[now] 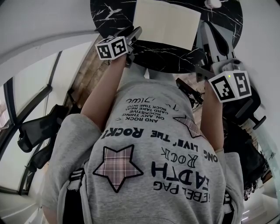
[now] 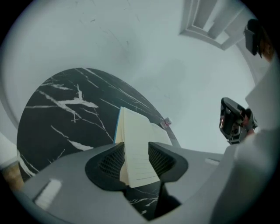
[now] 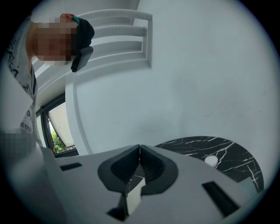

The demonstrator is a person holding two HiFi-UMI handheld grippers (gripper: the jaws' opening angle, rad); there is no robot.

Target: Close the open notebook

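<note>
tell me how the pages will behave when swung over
The pages held in the left gripper stand as a thin sheaf, so probably light and floppy; they may bow or fan. The notebook lies on a smooth-looking table, so it might slide if pushed.

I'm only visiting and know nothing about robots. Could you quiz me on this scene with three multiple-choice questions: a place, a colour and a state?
1. Where does the notebook lie? A floor B round table C chair
2. What colour is the table? A black with white veins B plain white C brown
3. What is between the left tongs? A nothing B a pen C notebook pages
Answers: 1 B, the head view shows it on the tabletop; 2 A, white veins cross the black top; 3 C, lined pages stand gripped between the jaws.
</note>
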